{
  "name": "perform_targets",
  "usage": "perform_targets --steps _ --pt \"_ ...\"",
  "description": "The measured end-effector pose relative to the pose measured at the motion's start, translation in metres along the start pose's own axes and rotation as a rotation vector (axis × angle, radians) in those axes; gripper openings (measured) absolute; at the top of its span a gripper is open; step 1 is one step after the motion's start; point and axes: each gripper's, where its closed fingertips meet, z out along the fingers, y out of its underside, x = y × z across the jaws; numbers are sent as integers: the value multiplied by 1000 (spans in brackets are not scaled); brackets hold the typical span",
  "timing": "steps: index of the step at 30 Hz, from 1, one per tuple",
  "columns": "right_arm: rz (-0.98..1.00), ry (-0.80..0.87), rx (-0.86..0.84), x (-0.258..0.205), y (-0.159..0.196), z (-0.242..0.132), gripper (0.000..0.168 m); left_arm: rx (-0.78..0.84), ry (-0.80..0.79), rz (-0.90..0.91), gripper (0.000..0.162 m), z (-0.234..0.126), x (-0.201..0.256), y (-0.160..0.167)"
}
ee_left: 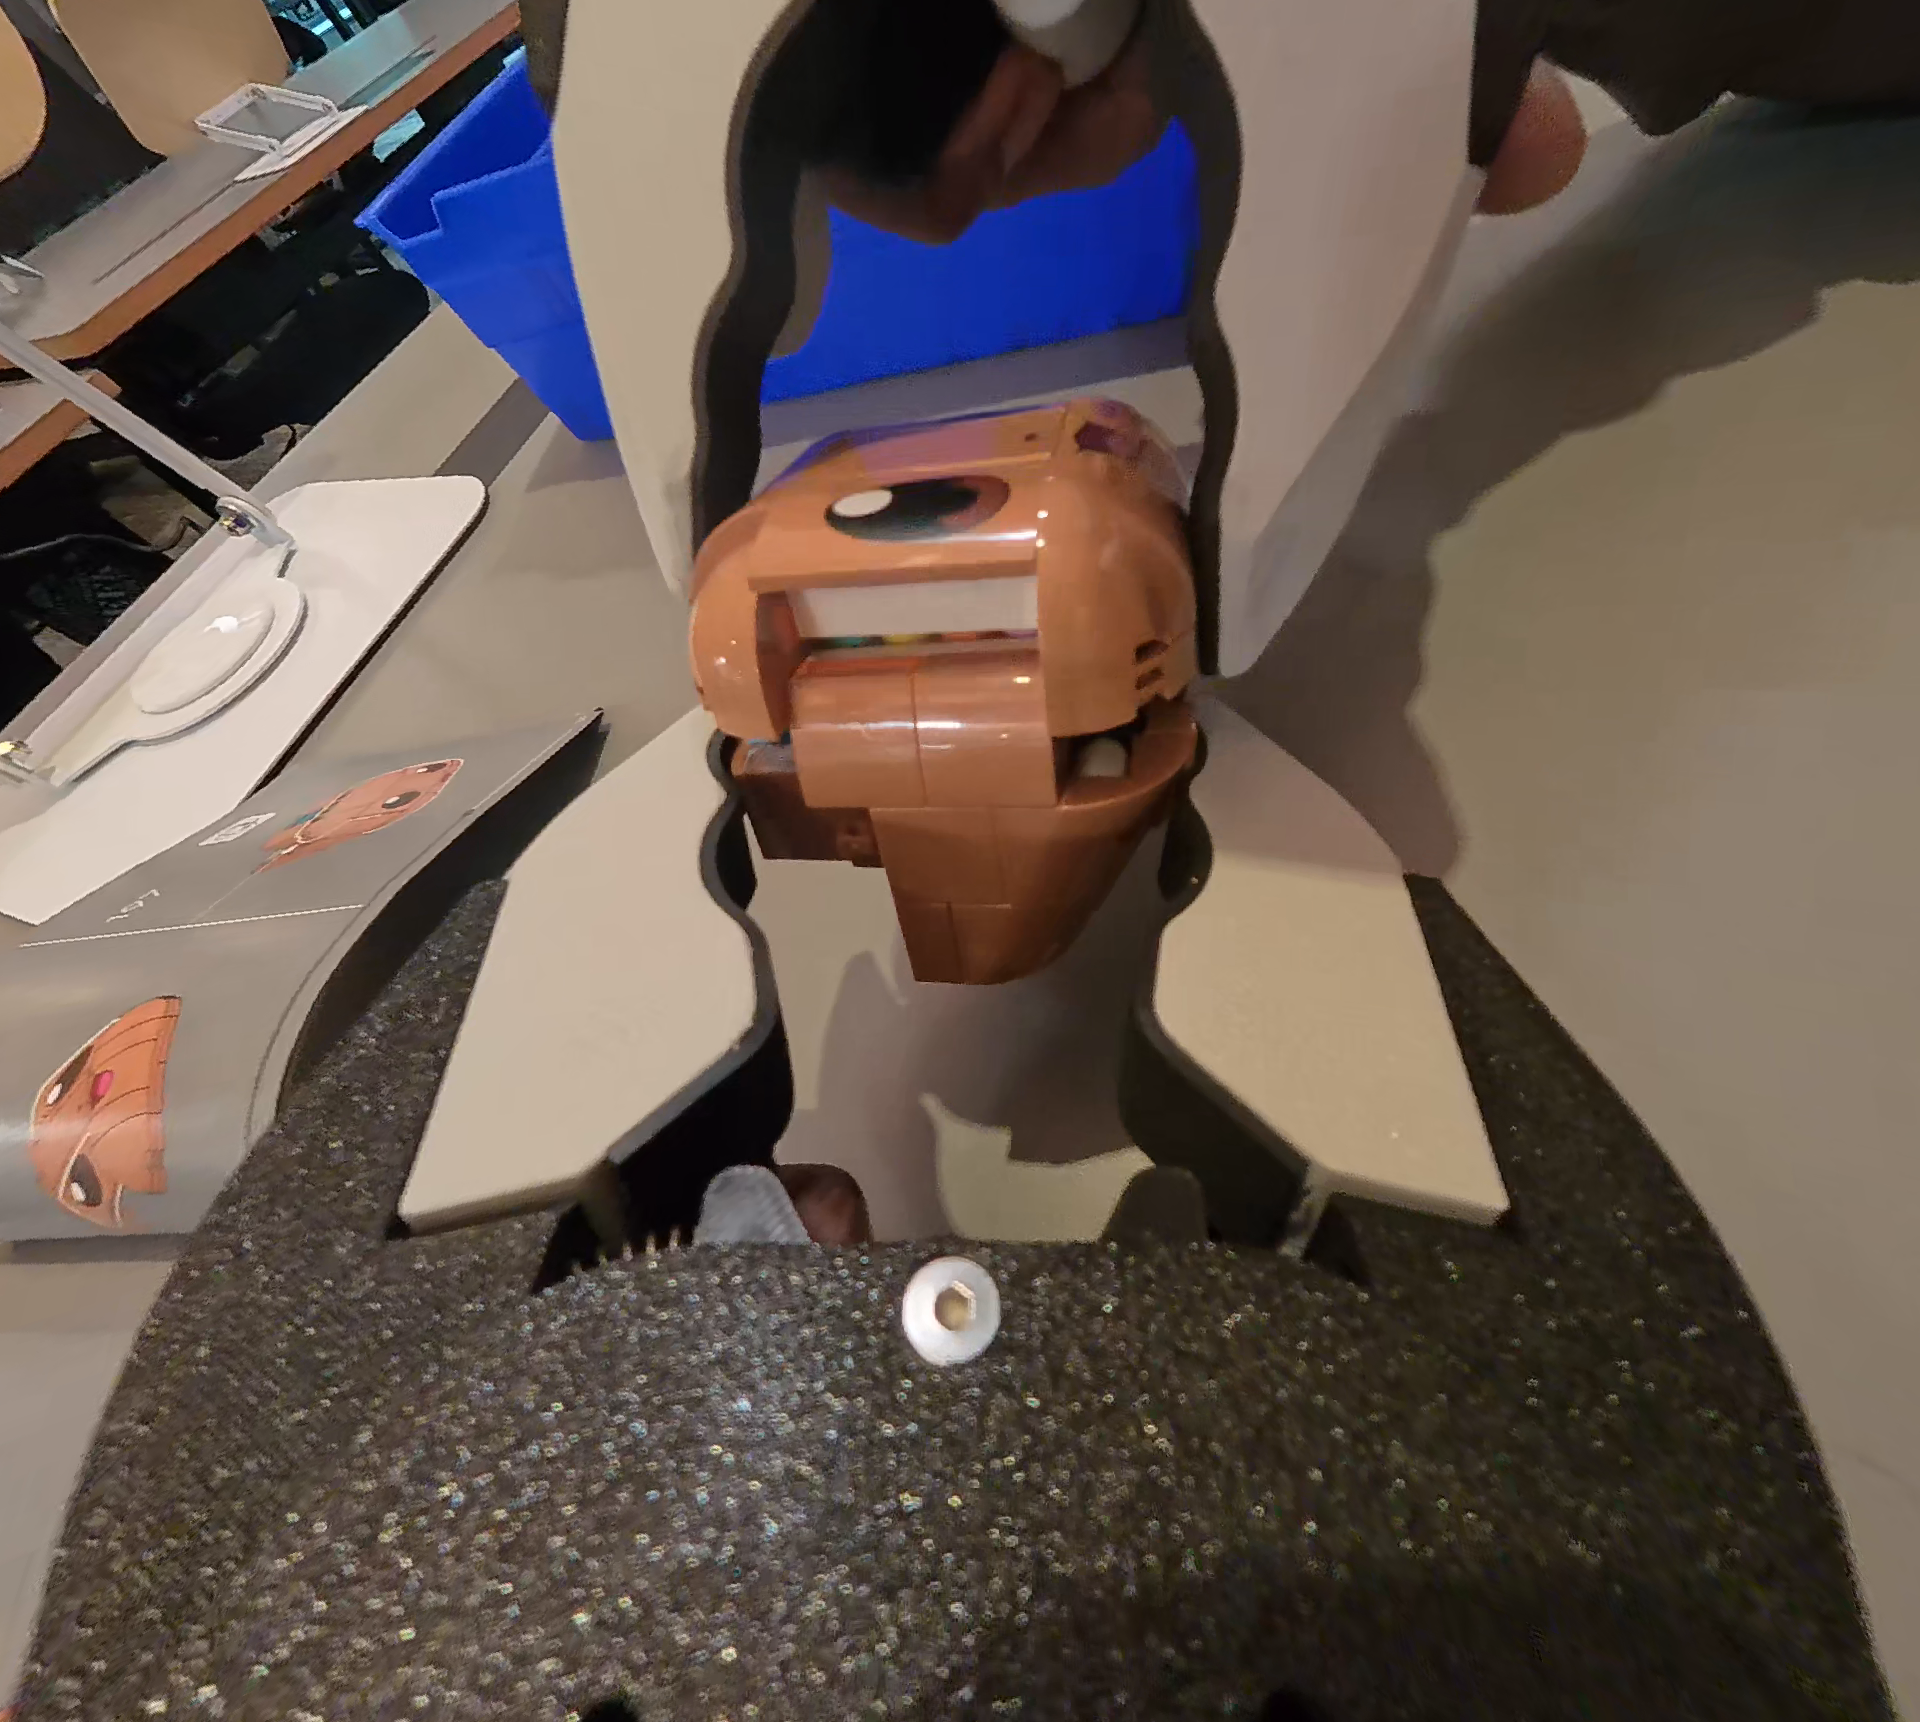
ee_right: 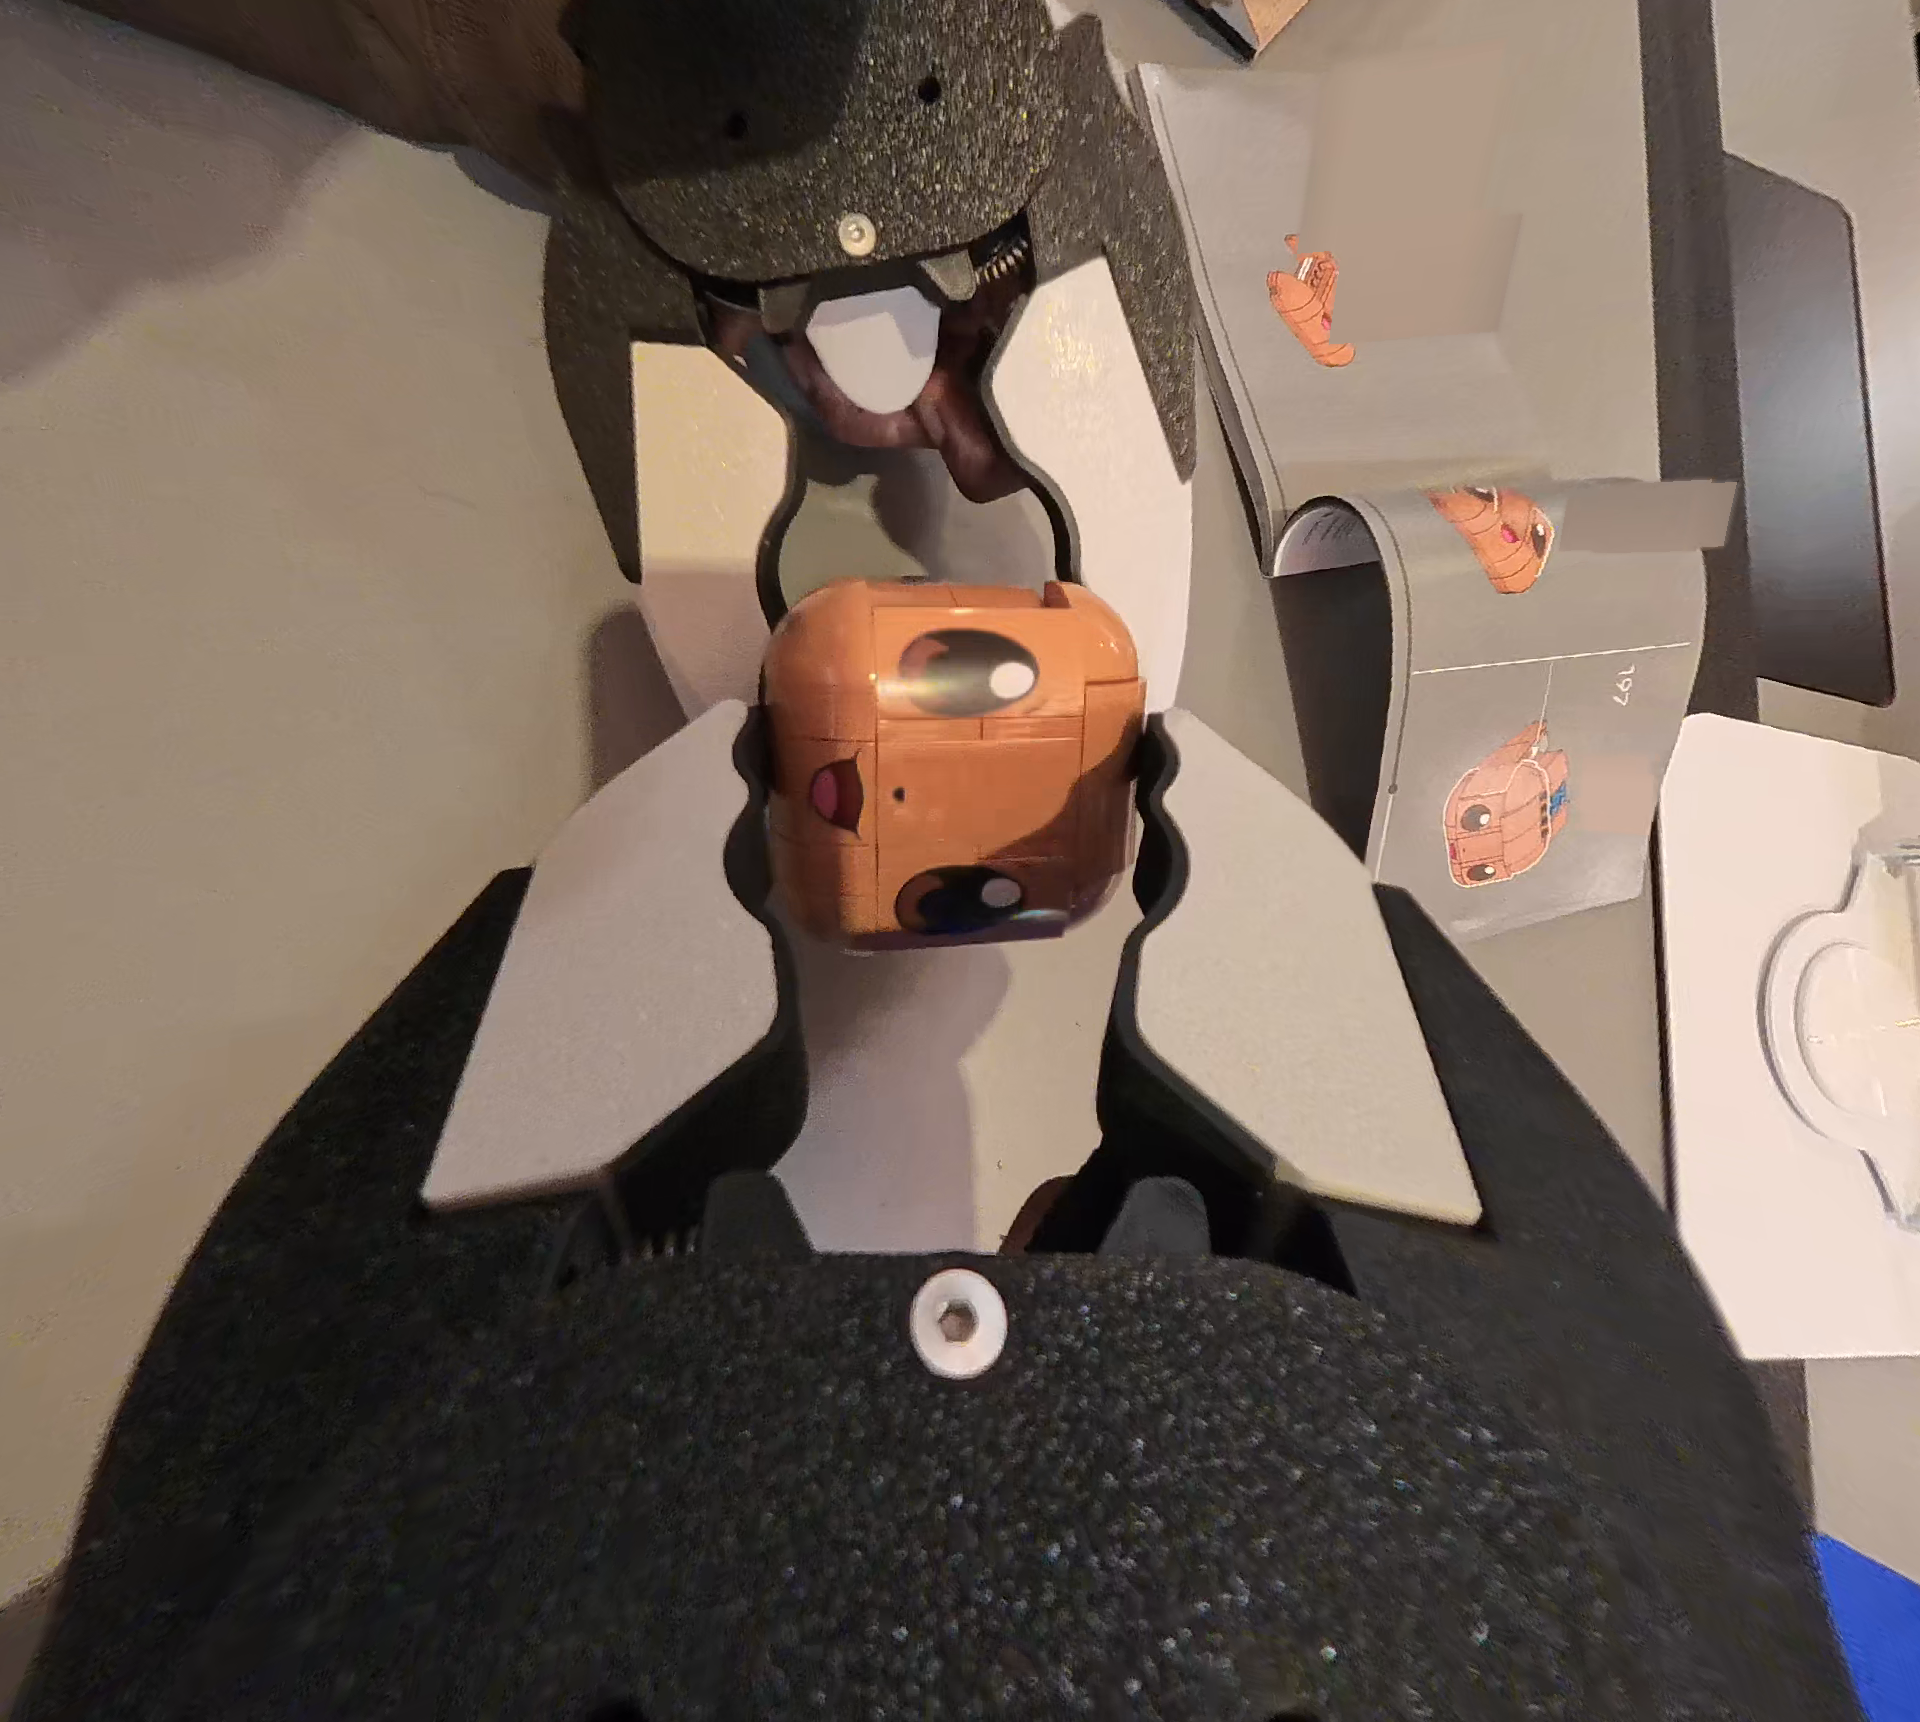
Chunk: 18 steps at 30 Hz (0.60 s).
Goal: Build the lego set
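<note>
Between the two grippers, above the grey table (ee_left: 1662, 737), hangs one brown lego head (ee_left: 935, 633); both grippers clamp it at once, from opposite sides. From the left wrist view, the left gripper (ee_left: 956, 737) has its two fingers closed narrow on the head's lower part, one finger on each side, touching it; the right gripper (ee_left: 951, 488) comes in from the far side and its two fingers pinch the head's upper, rounded part. One printed eye (ee_left: 914, 509) shows on the top face here, and a white slot runs across the front below it; a darker brown block juts down from the head toward the camera.

From the right wrist view, the right gripper (ee_right: 951, 768) holds the head (ee_right: 951, 758) with a finger on each flank; the left gripper (ee_right: 914, 602) reaches in from the far side and grips the far end. Two eyes and one red mouth (ee_right: 836, 794) show on the face turned to this camera.

One open instruction booklet (ee_right: 1475, 633) lies on the table to the right in this view, a page curled up; four printed pictures of the brown model can be counted on it. One white stand base (ee_right: 1787, 1028) sits just beside the booklet. One blue bin (ee_left: 499, 238) stands behind the grippers in the left view; two chairs (ee_left: 156, 31) stand at the far desk.
</note>
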Motion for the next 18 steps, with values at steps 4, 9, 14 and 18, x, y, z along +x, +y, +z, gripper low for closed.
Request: perform_targets --steps 4,9,14,18 --pt "-10 -4 -45 0 2 1 68 -4 -1 -2 78 1 0 1" --pt "-10 -29 -95 0 5 1 68 -7 2 -6 78 1 0 2" --pt "-3 -44 -119 0 7 5 68 -17 10 -11 78 2 0 5" --pt "-1 -50 -154 -3 14 12 68 -49 15 -5 78 5 2 11"
